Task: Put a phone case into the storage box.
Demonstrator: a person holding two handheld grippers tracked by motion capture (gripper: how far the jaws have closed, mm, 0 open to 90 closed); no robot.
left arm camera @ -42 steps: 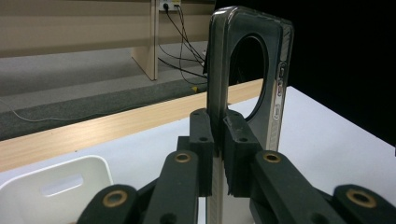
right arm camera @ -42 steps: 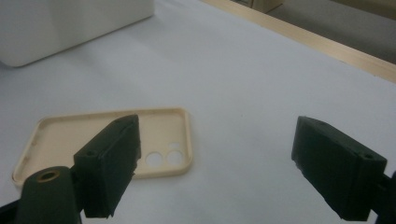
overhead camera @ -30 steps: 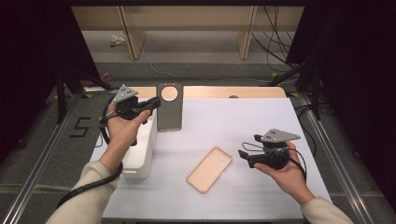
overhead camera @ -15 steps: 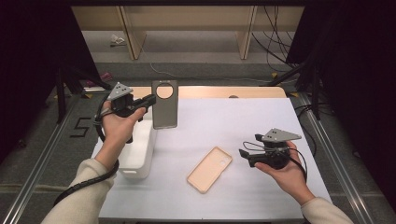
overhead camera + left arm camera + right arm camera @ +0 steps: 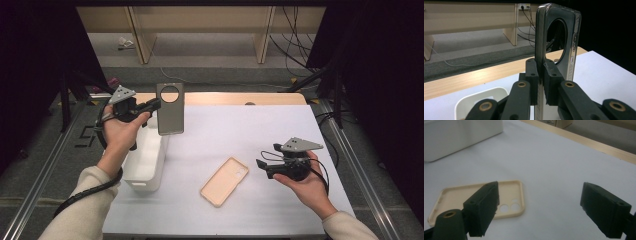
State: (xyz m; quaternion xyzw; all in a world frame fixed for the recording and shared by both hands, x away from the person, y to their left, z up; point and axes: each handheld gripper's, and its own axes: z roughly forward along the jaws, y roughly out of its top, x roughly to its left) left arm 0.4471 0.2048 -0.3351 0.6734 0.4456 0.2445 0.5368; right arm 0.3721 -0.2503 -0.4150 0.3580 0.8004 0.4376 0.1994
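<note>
My left gripper [image 5: 152, 106] is shut on the left edge of a dark grey phone case [image 5: 170, 109] with a round camera hole, held upright in the air above the far end of a white bin [image 5: 146, 161]. In the left gripper view the pads [image 5: 532, 82] pinch the thin edge of the dark grey phone case [image 5: 556, 40]. A beige phone case [image 5: 225, 181] lies open side up on the white table cover. My right gripper [image 5: 263, 166] hovers open to its right. In the right gripper view the beige phone case [image 5: 477, 197] lies behind the left jaw, and the right gripper [image 5: 539, 206] is open.
The white rectangular bin [image 5: 456, 135] stands at the table's left side, under my left forearm. The wooden table edge [image 5: 240, 99] runs along the far side. Wooden furniture legs [image 5: 140, 35] and cables [image 5: 295, 50] are on the floor beyond.
My left hand has carried the dark grey case leftward and slightly toward me, so it now hangs over the bin's far end. The right hand has stayed put.
</note>
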